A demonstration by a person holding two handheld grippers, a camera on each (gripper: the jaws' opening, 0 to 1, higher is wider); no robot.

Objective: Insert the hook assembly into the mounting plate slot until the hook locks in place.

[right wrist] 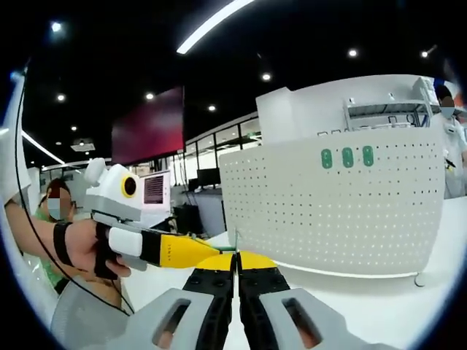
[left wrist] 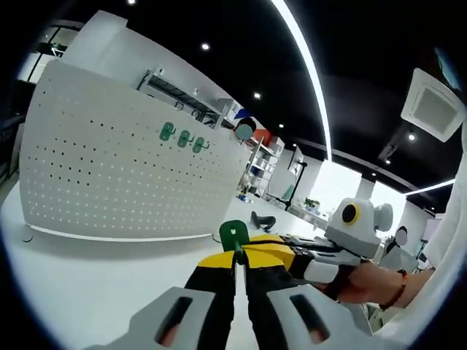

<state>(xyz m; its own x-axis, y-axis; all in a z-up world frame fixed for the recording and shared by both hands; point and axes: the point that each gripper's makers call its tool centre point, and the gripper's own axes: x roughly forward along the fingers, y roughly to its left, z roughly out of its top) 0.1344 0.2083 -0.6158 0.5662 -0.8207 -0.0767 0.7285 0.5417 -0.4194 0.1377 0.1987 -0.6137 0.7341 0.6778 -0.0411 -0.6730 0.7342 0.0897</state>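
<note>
White table (left wrist: 87, 284), pegboard (left wrist: 124, 175) upright; left hand-held gripper (left wrist: 237, 257) pinching green hook (left wrist: 233, 235); right hand-held gripper (right wrist: 236, 271) apparently closed.

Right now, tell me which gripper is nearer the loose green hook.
Left. The left gripper has the green hook clamped by its stem. The right gripper reaches in from the side with its tips close beside the hook; contact is unclear.

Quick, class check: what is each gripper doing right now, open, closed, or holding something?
Left gripper: shut on the green hook, short of the white pegboard.
Right gripper: jaws shut; whether they pinch anything cannot be told.
</note>
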